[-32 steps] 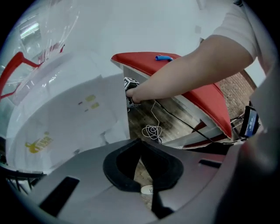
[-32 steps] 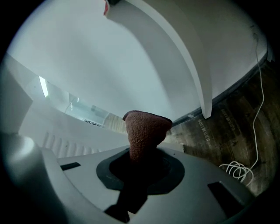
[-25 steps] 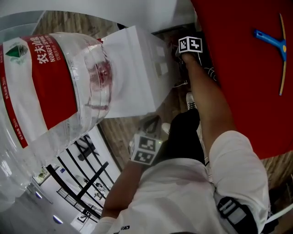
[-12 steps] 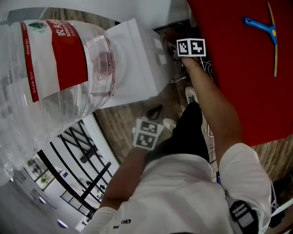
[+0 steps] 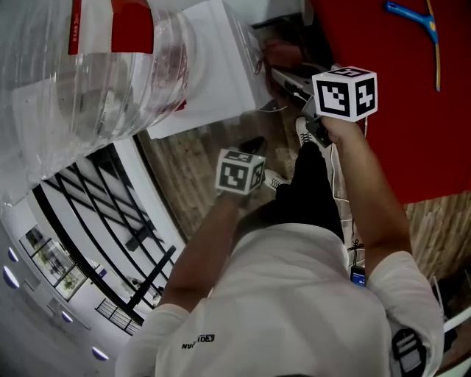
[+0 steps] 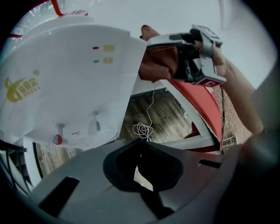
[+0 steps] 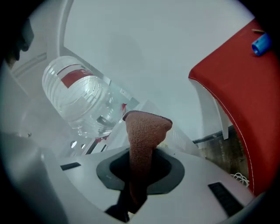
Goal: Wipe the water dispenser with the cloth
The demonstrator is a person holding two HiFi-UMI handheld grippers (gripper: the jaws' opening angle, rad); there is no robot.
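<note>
The white water dispenser (image 5: 213, 70) carries a clear bottle with a red label (image 5: 88, 66); the left gripper view shows its front and taps (image 6: 65, 83). My right gripper (image 5: 294, 74) is shut on a brown cloth (image 7: 146, 129), which sticks up in a fold from between the jaws. The cloth (image 5: 283, 53) hangs just off the dispenser's right side, close to the upper corner, and the same cloth (image 6: 159, 61) shows there from the left. My left gripper (image 6: 142, 146) is shut and holds nothing, lower down in front of the dispenser.
A red table (image 5: 390, 88) stands right of the dispenser, with a blue-handled squeegee (image 5: 412, 16) on it. A white cord (image 6: 146, 118) dangles to a coil over the wooden floor (image 5: 199, 177). The person's legs and shoes stand between dispenser and table.
The right gripper has lifted and drawn back from the dispenser's side toward the camera, cloth still in it. The left gripper rose slightly. The head view swung, pushing the bottle up and left.
</note>
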